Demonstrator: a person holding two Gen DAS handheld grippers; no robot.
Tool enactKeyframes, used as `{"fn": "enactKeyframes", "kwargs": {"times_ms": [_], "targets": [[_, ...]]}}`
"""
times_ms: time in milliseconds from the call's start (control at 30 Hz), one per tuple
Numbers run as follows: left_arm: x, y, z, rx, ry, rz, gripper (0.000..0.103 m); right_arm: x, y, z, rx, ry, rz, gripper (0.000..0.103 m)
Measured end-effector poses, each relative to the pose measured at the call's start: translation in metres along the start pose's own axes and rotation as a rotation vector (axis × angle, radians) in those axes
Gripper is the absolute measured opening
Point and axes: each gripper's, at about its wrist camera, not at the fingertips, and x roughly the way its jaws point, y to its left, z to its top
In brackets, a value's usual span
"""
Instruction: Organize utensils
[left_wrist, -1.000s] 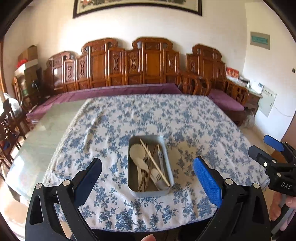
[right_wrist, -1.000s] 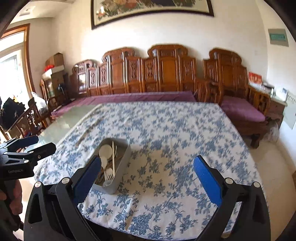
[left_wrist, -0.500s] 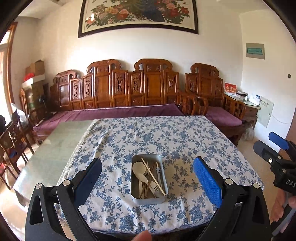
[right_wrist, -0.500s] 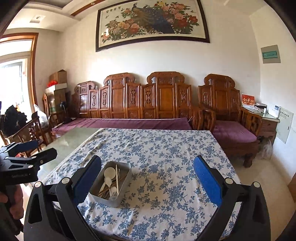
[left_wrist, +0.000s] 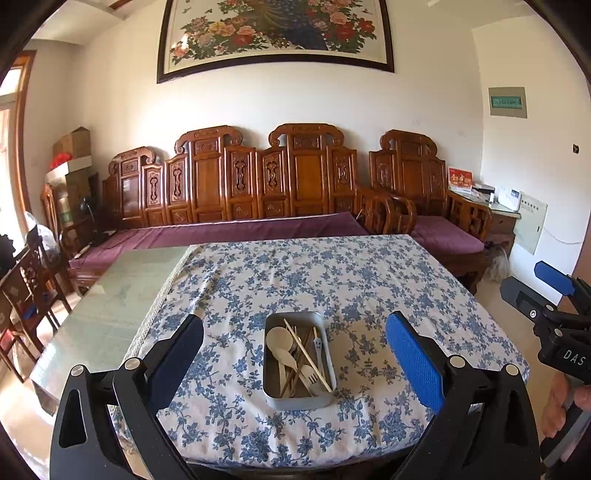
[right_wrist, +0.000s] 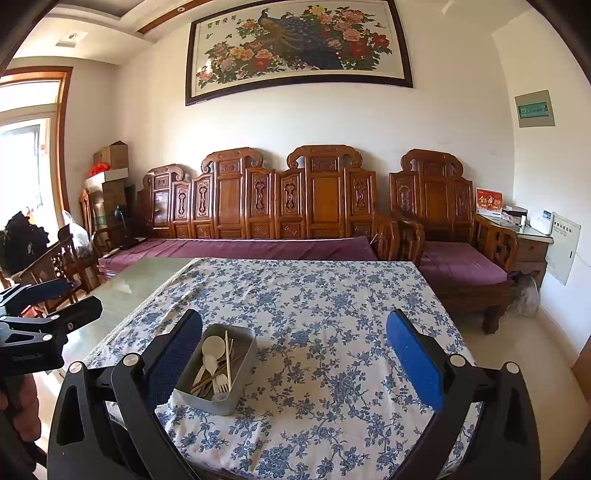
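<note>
Both the left gripper (left_wrist: 294, 345) and right gripper (right_wrist: 294, 345) gape wide, holding nothing; pale spoons, fork and wooden chopsticks (left_wrist: 306, 354) in the grey rectangular metal tin (left_wrist: 275, 397) look light, stiff, slippery; pinch mid-handle.

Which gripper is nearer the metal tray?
Left. The left gripper faces the metal tray head-on, centred between its fingers; the right gripper sits off to the tray's right.

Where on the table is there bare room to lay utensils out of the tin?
Free: the floral tablecloth right of the metal tin, and its whole far half toward the purple bench. The bare glass top left of the cloth is free too. Crowded only inside the tin, with spoons, fork and chopsticks piled together.
</note>
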Motion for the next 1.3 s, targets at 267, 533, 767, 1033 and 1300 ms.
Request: {"fn": "enactKeyframes", "kwargs": {"times_ms": [267, 533, 767, 1033, 1300], "targets": [[-0.001, 0.002, 0.0008, -0.006, -0.003, 0.0, 0.095, 0.0, -0.0006, 0.0002, 0.0, 0.001, 0.001, 0.1], [-0.0031, 0.0006, 0.0017, 0.0, -0.008, 0.005, 0.095, 0.0, -0.0003, 0.0, 0.0, 0.0, 0.002, 0.1], [-0.0035, -0.0007, 0.0027, 0.003, -0.008, 0.008, 0.095, -0.0001, -0.0003, 0.0001, 0.001, 0.0, 0.003, 0.1], [-0.0035, -0.0004, 0.0033, 0.0, -0.007, 0.006, 0.095, -0.0001, 0.0015, -0.001, 0.001, -0.002, 0.005, 0.1], [-0.0042, -0.0008, 0.003, -0.001, -0.009, 0.006, 0.095, -0.0002, 0.0013, -0.0011, 0.002, -0.001, 0.006, 0.1]]}}
